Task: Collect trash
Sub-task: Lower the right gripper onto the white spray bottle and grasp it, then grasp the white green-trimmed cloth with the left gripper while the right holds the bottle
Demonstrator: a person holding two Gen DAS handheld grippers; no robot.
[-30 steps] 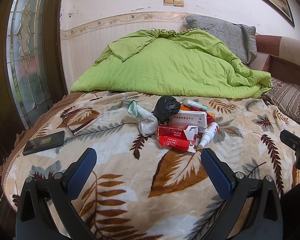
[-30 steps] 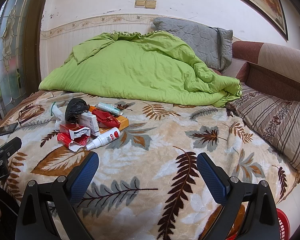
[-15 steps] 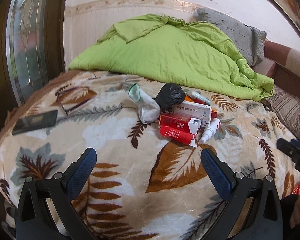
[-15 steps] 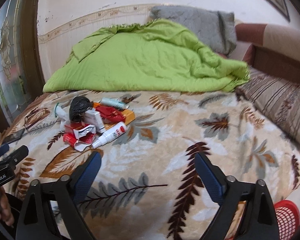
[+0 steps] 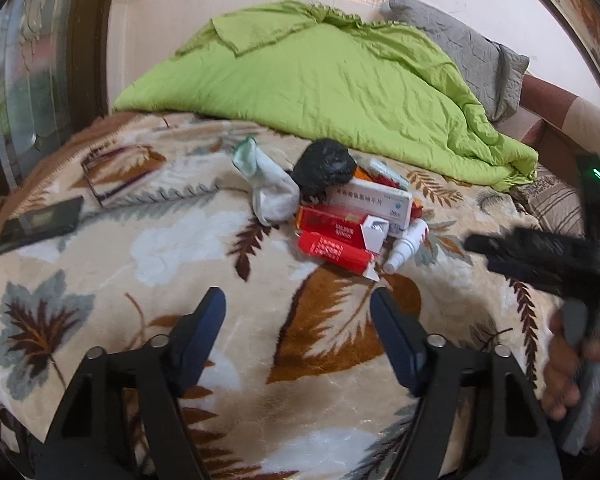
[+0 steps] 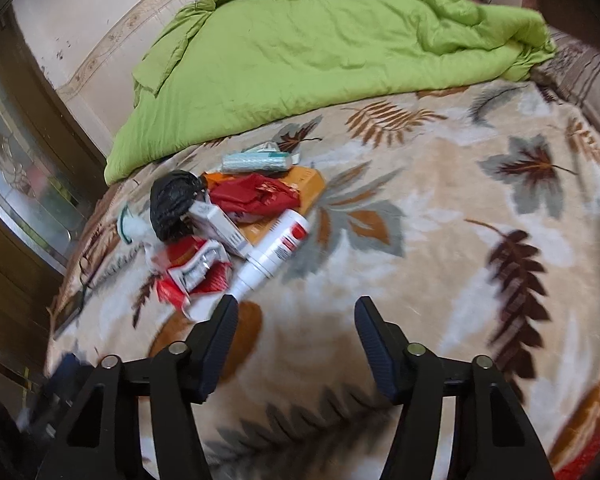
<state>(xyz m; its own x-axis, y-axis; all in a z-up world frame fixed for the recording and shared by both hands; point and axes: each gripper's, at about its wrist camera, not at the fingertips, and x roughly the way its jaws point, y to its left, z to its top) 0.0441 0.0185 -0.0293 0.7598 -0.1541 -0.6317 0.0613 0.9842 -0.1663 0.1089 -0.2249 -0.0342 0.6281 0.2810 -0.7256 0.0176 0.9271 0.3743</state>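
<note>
A heap of trash lies on the leaf-patterned blanket: a crumpled black bag, a white medicine box, red cigarette packs, a white spray bottle and a white sock. In the right wrist view the same black bag, spray bottle, red wrapper and orange box show. My left gripper hangs short of the heap, its jaws closing on nothing. My right gripper also closes empty, its left fingertip near the bottle's nozzle.
A green quilt and grey pillow lie behind the heap. A dark phone and glasses rest at the blanket's left. A hand holds the right gripper at the left wrist view's right edge. Striped pillow at right.
Both grippers have moved closer to the trash heap and tipped downward, and both pairs of jaws have narrowed. The right gripper swung left toward the spray bottle.
</note>
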